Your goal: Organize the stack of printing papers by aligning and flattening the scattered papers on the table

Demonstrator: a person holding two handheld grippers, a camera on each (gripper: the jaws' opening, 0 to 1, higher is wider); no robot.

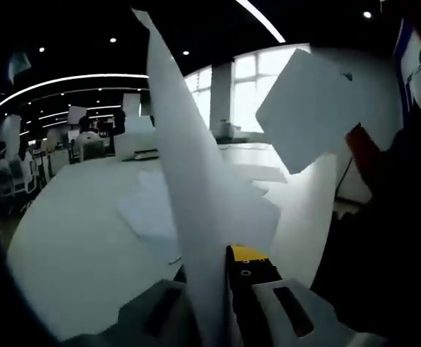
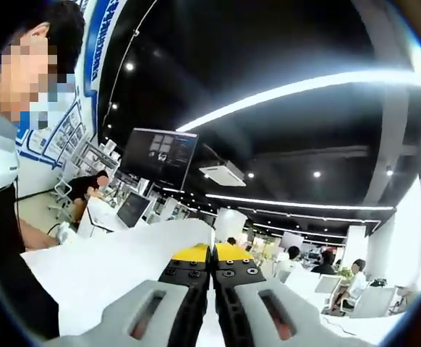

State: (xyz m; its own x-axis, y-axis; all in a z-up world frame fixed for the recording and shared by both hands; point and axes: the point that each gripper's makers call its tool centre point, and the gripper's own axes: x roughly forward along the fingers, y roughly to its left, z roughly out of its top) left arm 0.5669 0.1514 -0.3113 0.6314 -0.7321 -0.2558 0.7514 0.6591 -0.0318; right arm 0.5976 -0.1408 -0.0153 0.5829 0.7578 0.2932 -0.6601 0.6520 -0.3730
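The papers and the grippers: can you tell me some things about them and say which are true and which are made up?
1. The left gripper pinches a white sheet that stands up between its jaws. True.
2. The right gripper is wide open. False: its yellow-tipped jaws are pressed together, with white paper lying right behind them.
3. More papers lie scattered on the white table. True.
4. The table is dark wood. False: it is white.
5. A dark monitor hangs up near the ceiling in the right gripper view. True.
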